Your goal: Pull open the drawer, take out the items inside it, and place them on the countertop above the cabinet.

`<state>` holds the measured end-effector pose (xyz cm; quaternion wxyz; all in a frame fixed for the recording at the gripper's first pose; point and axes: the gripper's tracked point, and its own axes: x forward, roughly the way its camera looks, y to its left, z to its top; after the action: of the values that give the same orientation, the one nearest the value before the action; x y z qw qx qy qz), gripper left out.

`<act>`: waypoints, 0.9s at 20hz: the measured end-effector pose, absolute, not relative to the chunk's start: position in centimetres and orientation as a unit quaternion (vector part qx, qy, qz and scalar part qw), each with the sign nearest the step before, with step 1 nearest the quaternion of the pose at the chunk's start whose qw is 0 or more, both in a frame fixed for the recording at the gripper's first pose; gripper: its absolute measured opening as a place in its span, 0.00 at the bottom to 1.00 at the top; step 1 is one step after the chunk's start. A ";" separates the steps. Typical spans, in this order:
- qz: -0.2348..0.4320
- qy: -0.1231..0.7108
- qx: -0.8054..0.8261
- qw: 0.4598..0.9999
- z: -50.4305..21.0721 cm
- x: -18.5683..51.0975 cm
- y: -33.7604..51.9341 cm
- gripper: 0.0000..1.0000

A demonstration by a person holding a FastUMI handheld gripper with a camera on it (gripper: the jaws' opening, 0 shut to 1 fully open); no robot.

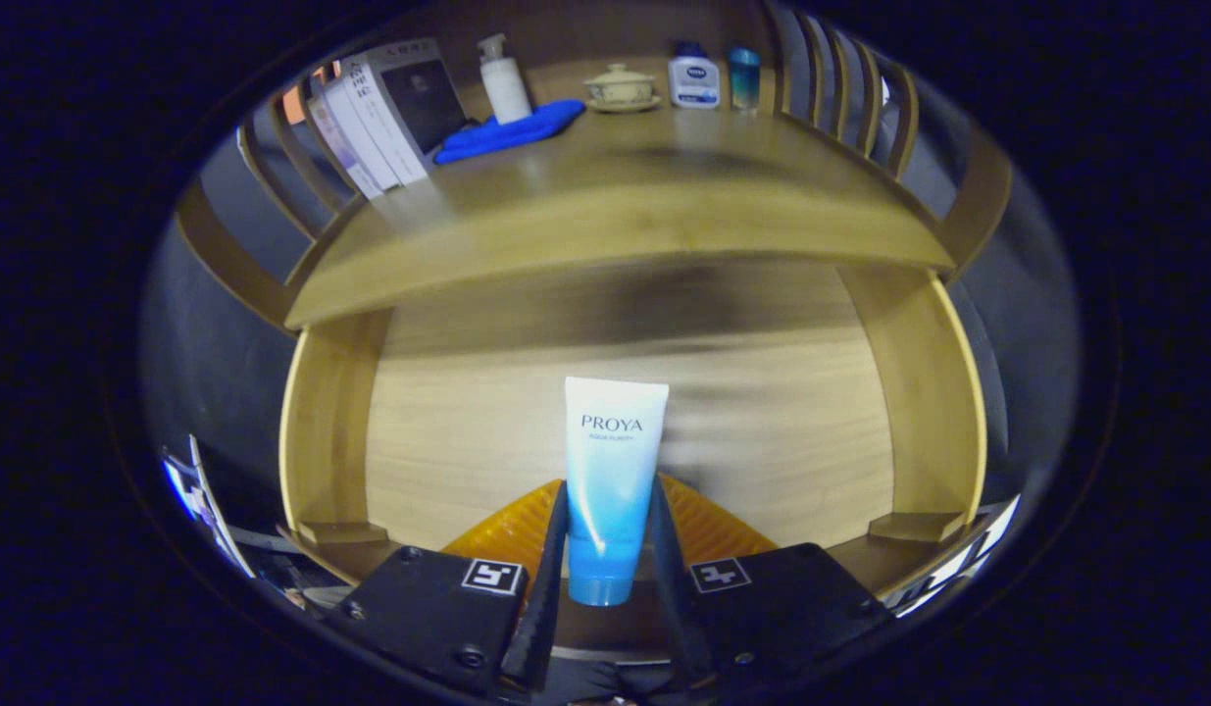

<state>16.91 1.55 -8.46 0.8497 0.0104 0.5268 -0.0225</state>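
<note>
The tube point(613, 480) is sitting in the lower middle of the frame, w/ its cap end pointing down. It is standing up between the two fingers of the gripper point(605, 549). Both fingers are pressing on its sides, so the gripper is closed on the tube and holding it.

The drawer point(625, 431) is already pulled open & is showing its pale wood floor around the tube. I think the tube is being lifted out right now, but I can't tell if it is off the drawer floor yet. So the open-the-drawer part looks done, the take-out part is going on, & the put-it-on-top part is still left.

Something orange w/ ridges point(713, 525) is peeking out low behind the fingers. I can't tell what it is, or if it is lying in the drawer too.

The countertop point(615, 186) is stretching across the upper part of the frame, above the drawer. Its front middle is looking free, a good spot for the tube. At its back things are standing: books point(384, 113) in the upper left, a blue cloth point(512, 132) & a pump bottle point(504, 83) next to them, a lidded cup point(620, 86) in the upper middle, then a small white bottle point(693, 78) & a blue jar point(744, 76) at the upper right.
</note>
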 end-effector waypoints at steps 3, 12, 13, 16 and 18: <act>-0.017 0.510 0.009 0.860 -5.7 17.4 1.8 0.49; -0.028 0.491 -0.010 0.871 -0.8 23.9 2.6 0.48; -0.030 0.491 -0.014 0.870 -0.6 25.0 2.6 0.48; -0.035 0.486 -0.019 0.873 0.1 27.9 2.6 0.49; -0.035 0.484 -0.012 0.874 0.0 29.8 2.7 0.48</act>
<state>29.80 2.70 0.03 0.8742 -0.0116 0.4841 -0.0352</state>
